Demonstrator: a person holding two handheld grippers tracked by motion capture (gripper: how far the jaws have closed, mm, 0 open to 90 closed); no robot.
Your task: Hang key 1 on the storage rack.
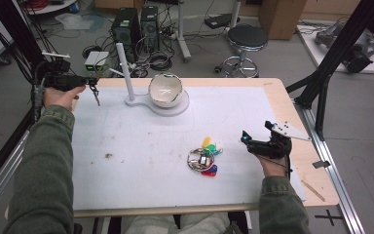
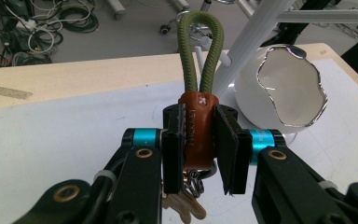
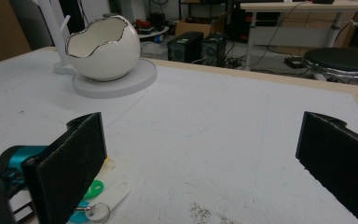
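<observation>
Left gripper (image 1: 91, 81) is up at the far left edge of the table (image 1: 141, 195), held above the white mat (image 1: 141, 161), jaws clenched on a keyring (image 2: 198, 135). In the left gripper view the pads press both sides of its brown leather tab, and the green cord loop (image 2: 196, 42) sticks up past the pads. Keys (image 2: 184, 207) hang below the tab; in the high view they dangle clear of the mat.

Just right of that gripper stands a white stand (image 1: 125, 68), an upright post with short side pegs on a flat base. The loop sits near the post in the left gripper view, apart from it, not hooked on any peg.

Next on the same base is a white egg-shaped bowl (image 1: 165, 89) with a jagged silver rim, opening up and toward the person. Can't tell if anything is inside.

Mid mat, toward the near right, a pile of key tags (image 1: 205, 156) lies flat: yellow, green, blue and red tags on metal rings, well apart from the stand.

Right gripper (image 1: 245, 139) is just right of that pile, low near the mat, jaws released and wide apart with nothing between them. In the right gripper view green and white tags (image 3: 103, 189) lie beside its left pad. Wooden stick (image 1: 313, 190) lies at the table's near right corner.
</observation>
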